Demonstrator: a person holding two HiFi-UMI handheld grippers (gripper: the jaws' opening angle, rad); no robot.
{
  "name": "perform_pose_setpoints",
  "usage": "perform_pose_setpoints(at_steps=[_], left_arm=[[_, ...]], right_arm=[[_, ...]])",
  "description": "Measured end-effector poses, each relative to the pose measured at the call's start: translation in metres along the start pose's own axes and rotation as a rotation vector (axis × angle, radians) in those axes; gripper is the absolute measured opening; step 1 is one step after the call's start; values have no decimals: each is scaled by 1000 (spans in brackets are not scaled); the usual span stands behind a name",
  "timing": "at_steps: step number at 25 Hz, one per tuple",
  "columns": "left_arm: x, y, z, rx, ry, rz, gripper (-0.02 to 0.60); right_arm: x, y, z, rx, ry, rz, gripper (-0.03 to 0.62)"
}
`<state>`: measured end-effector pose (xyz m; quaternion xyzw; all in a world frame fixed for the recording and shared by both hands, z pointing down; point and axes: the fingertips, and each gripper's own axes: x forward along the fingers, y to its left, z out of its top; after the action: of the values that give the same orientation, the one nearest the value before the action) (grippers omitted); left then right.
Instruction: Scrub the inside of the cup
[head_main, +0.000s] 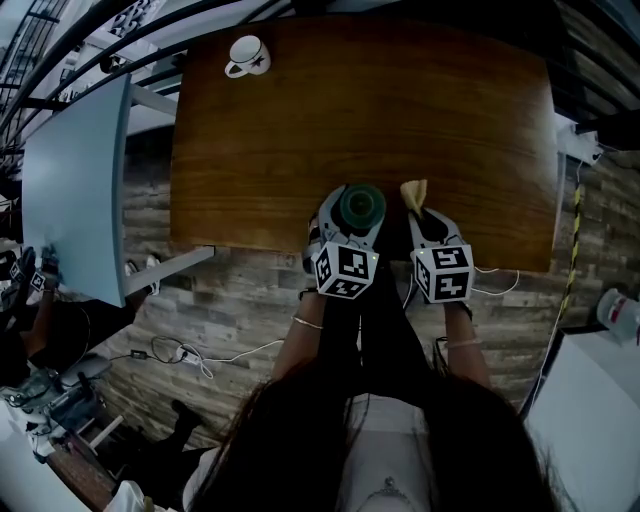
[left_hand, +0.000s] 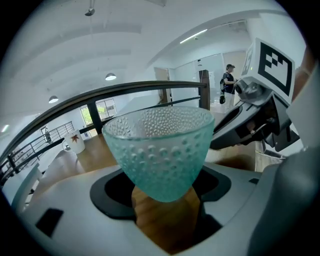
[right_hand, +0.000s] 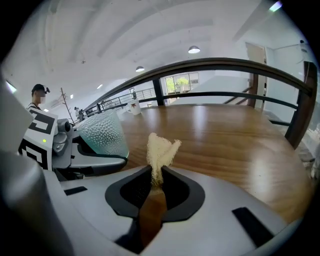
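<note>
A teal glass cup (head_main: 360, 206) with a bumpy wall stands upright between the jaws of my left gripper (head_main: 356, 196), near the front edge of the wooden table (head_main: 300, 130). In the left gripper view the cup (left_hand: 160, 150) fills the gap and both pads press its sides. My right gripper (head_main: 420, 208) is just to the right of the cup, shut on a small pale yellow sponge (head_main: 415, 190). In the right gripper view the sponge (right_hand: 161, 147) sticks up out of the pinched jaws, and the cup (right_hand: 102, 132) is close on the left.
A white mug (head_main: 247, 55) with a leaf print stands at the table's far left corner. A pale blue panel (head_main: 75, 190) stands left of the table. A railing runs behind the table, and a person (left_hand: 229, 80) stands far off.
</note>
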<state>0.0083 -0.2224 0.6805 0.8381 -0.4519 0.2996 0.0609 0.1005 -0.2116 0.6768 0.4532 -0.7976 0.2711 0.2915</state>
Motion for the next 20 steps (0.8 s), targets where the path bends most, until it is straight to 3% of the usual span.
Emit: perform_pose_setpoints(at_steps=[13,20], left_arm=[[-27,8,23,66,-16,-12,350],[-45,14,37,121,-8,-26,350]], right_arm=[[-43,20,43,-53,-113,12,77],[-75,36,70,-132,-172,6,77]])
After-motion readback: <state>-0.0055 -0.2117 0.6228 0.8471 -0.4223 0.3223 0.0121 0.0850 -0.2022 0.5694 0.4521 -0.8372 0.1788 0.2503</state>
